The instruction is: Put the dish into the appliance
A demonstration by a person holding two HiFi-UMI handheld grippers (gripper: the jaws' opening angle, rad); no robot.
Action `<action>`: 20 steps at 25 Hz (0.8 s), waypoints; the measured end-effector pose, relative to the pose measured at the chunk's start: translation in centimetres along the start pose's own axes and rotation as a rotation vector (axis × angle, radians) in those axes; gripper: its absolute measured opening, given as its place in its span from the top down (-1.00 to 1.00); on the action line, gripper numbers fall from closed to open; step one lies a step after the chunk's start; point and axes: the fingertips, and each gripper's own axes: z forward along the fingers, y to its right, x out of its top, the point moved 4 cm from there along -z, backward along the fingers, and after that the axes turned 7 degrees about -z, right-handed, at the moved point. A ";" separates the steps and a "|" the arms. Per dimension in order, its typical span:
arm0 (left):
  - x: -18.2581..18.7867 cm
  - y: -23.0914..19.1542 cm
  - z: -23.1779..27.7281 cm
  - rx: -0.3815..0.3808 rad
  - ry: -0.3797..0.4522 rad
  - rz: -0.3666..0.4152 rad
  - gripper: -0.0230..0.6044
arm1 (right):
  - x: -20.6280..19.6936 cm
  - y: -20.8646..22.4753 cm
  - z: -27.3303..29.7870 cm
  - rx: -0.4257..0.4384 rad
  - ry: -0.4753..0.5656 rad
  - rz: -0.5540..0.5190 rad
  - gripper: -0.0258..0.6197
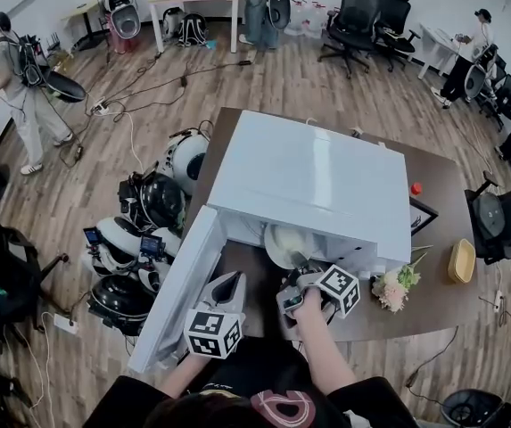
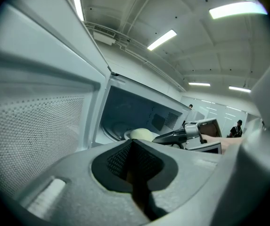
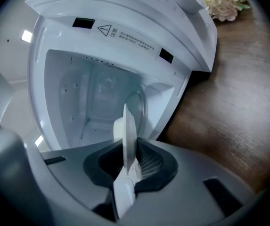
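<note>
Dish (image 1: 286, 243) at the mouth of the appliance now: the white plate is halfway under the top edge of the white microwave (image 1: 309, 176), held out in front of the person by the right gripper (image 1: 300, 273). Looking along that gripper's own jaws, the right gripper (image 3: 127, 166) is clamped on the rim of the dish (image 3: 130, 135). The plate shows edge-on between the dark pads, with the pale inside of the oven cavity (image 3: 92, 102) straight ahead. Whether the plate's far edge touches the cavity floor, I can't tell from here.

Over to the left side. The microwave's door (image 1: 179, 283) is swung wide open toward the person's left, and the left gripper (image 1: 231, 282) hangs just beside its inner face, low and in front of the opening. In its own view the left gripper (image 2: 134, 164) has its jaws together with nothing between them. Past its jaws you see the perforated inside of the door (image 2: 36, 135), the dark cavity, the cream-coloured dish (image 2: 142, 134) low in the opening, and the right gripper (image 2: 182, 135) reaching in from the right.

The microwave stands on a brown wooden table (image 1: 433, 283). To the right of the right gripper lies a bunch of pale flowers (image 1: 396, 285), and farther right a yellow bowl (image 1: 461, 261) sits near the table's edge, well apart from the action.
</note>
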 end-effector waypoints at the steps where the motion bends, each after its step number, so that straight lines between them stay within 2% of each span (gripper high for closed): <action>1: 0.0 0.0 0.0 0.000 0.000 0.000 0.90 | 0.1 -0.1 0.1 0.008 0.010 0.003 0.74; 3: 0.1 0.0 0.1 0.001 0.001 0.001 0.90 | 0.2 -0.4 0.4 0.022 0.016 -0.001 0.74; 8: 0.4 -0.3 0.3 0.004 0.007 0.000 0.90 | 0.6 -0.8 1.2 0.006 0.013 -0.086 0.71; 10: 0.5 -0.3 0.5 0.004 0.009 -0.001 0.90 | 0.7 -0.9 1.6 0.017 0.015 -0.081 0.58; 16: 0.6 -0.4 0.9 -0.001 0.010 -0.001 0.90 | 0.3 -0.9 2.6 0.018 -0.017 -0.112 0.57; 20: 0.5 -0.5 1.2 -0.001 -0.002 -0.005 0.90 | 0.0 -0.9 3.4 0.046 -0.044 -0.087 0.30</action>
